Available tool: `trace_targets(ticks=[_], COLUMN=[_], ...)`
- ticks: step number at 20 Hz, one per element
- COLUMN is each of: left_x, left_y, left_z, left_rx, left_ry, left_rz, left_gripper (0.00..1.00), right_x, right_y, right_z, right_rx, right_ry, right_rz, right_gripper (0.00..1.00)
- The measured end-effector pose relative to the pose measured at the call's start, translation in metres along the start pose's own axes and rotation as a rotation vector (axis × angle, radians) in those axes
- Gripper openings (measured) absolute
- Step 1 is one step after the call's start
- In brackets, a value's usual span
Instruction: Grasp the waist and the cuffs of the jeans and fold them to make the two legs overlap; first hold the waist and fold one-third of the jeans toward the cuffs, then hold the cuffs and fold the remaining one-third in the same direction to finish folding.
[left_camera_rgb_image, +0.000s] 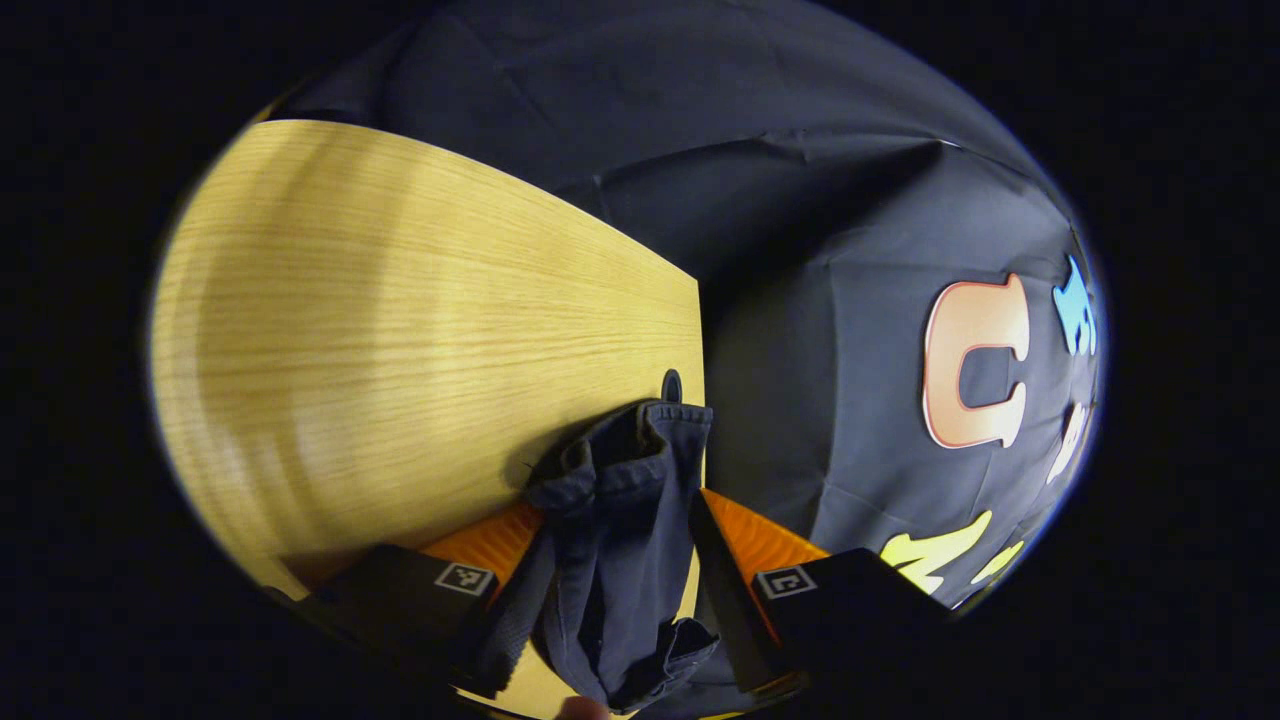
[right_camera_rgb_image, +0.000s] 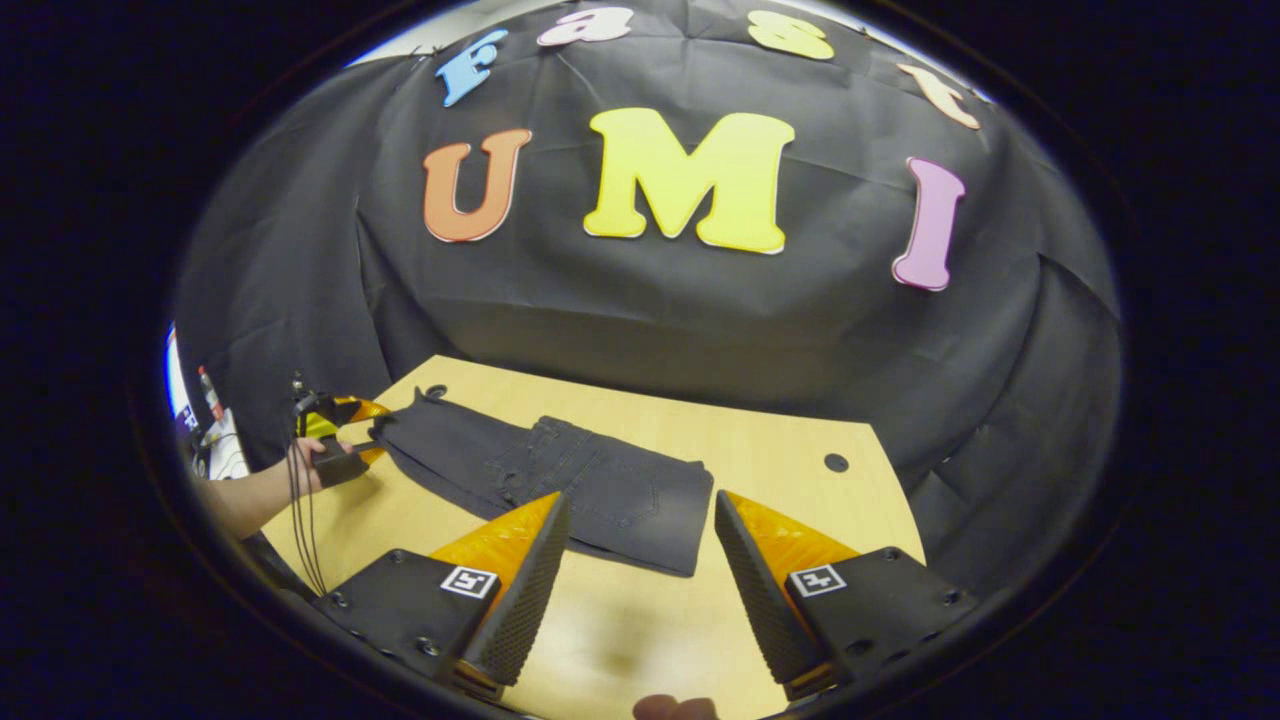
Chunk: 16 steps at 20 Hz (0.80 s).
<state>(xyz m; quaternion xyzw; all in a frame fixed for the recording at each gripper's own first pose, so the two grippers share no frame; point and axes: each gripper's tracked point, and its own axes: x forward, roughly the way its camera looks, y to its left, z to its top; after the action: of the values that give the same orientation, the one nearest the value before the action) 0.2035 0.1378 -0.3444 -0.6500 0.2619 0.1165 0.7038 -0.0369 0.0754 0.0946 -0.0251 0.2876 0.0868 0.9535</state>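
While left gripper (left_camera_rgb_image: 620, 560) pinches cuffs (left_camera_rgb_image: 620, 470), right gripper (right_camera_rgb_image: 635, 580) gapes.

No legible text — wall letters aside

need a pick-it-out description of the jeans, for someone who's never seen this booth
On the pale wooden table before the black cloth wall, the jeans are the one dark garment lying flat. The wide end lies nearest the right gripper, open above the table; the narrow end sits bunched in the left gripper at the far corner.
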Motion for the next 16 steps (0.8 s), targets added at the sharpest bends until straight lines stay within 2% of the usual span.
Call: trace_targets(ticks=[1,2,3,5,6,7,8,10,13,16], left_x=[0.0,0.0,0.0,0.0,0.0,-0.001,-0.006,-0.016,-0.035,-0.054], left_y=[0.002,0.003,0.004,0.008,0.006,-0.002,-0.011,-0.041,-0.101,-0.158], left_z=[0.002,0.003,0.003,0.003,0.001,-0.001,-0.003,-0.011,-0.038,-0.082], left_rx=[-0.004,-0.015,-0.025,-0.04,-0.041,-0.032,-0.02,0.046,0.192,0.31], left_ry=[-0.003,-0.008,-0.009,-0.011,-0.01,-0.014,-0.019,-0.031,-0.033,-0.018], left_rz=[0.001,-0.001,-0.003,0.003,-0.003,-0.02,-0.04,-0.087,-0.168,-0.239], left_gripper=[0.73,0.62,0.59,0.47,0.22,0.27,0.17,0.11,0.1,0.1], right_x=[-0.003,-0.006,-0.01,-0.02,-0.024,-0.028,-0.033,-0.047,-0.067,-0.091], right_y=[-0.006,-0.01,-0.015,-0.022,-0.024,-0.025,-0.028,-0.04,-0.061,-0.085], right_z=[-0.002,-0.004,-0.005,-0.009,-0.011,-0.016,-0.02,-0.022,-0.018,-0.016], right_rx=[0.007,0.016,0.029,0.051,0.056,0.065,0.074,0.09,0.117,0.141], right_ry=[0.001,-0.001,-0.006,-0.014,-0.013,-0.01,-0.007,-0.028,-0.084,-0.121], right_rz=[-0.013,-0.026,-0.039,-0.056,-0.062,-0.062,-0.066,-0.092,-0.133,-0.166], right_gripper=[0.92,0.89,0.95,0.96,0.96,0.96,0.96,0.96,0.94,0.96])
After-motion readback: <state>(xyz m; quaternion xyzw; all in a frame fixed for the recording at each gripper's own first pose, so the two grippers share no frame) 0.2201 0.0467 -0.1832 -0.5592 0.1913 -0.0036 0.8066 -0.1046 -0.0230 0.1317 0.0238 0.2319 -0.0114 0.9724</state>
